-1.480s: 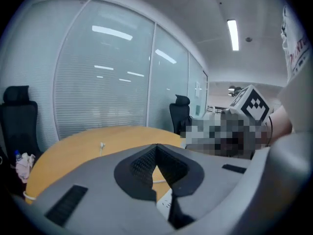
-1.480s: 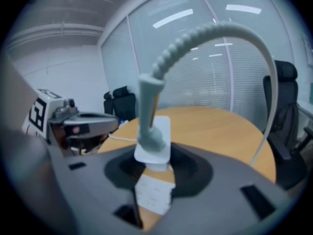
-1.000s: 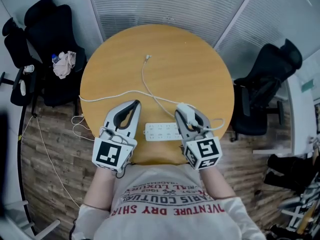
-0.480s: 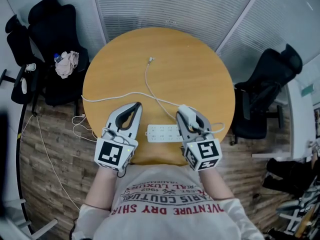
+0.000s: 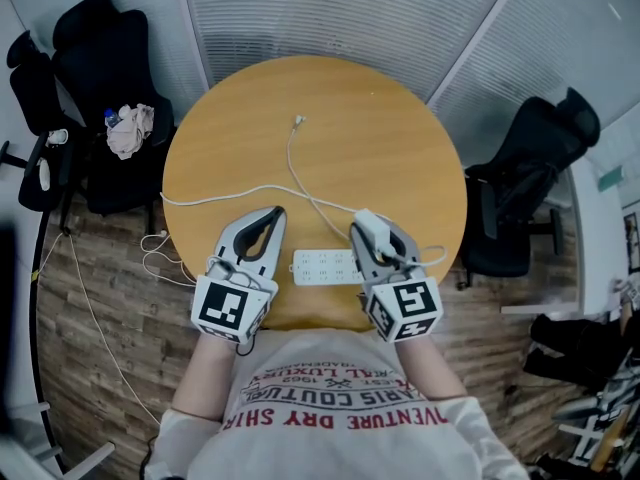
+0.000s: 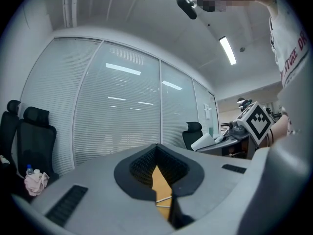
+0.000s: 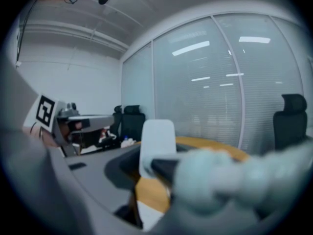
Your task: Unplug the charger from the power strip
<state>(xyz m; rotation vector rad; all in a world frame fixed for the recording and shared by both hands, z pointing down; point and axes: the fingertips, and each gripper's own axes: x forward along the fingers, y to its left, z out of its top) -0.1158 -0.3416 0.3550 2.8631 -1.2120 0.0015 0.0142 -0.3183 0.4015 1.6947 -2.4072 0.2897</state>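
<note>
Because the charger (image 7: 157, 143) is to come away from the power strip (image 5: 328, 265), it is clamped between the jaws of the right gripper (image 5: 372, 230), which are closed on its white body. It is judged to be already clear of the sockets, since it is seen just beyond the strip's right end rather than on it. The left gripper (image 5: 273, 211) is held beside the strip's left end with its jaws together on nothing, presumably to steady the strip, though contact cannot be told. The strip itself lies near the close edge of the round wooden table (image 5: 380, 138), between the two grippers. Only from the head view can the layout be read: the charging cable (image 5: 292, 163) trails from the charger toward the table's middle, and the strip's cord (image 5: 215, 196) runs off the left edge. Only in the right gripper view is the charger shown standing upright between the jaws, with tabletop seen below it. Only in the left gripper view is the narrow slit between the meeting jaws shown, with wood visible through it.
</note>
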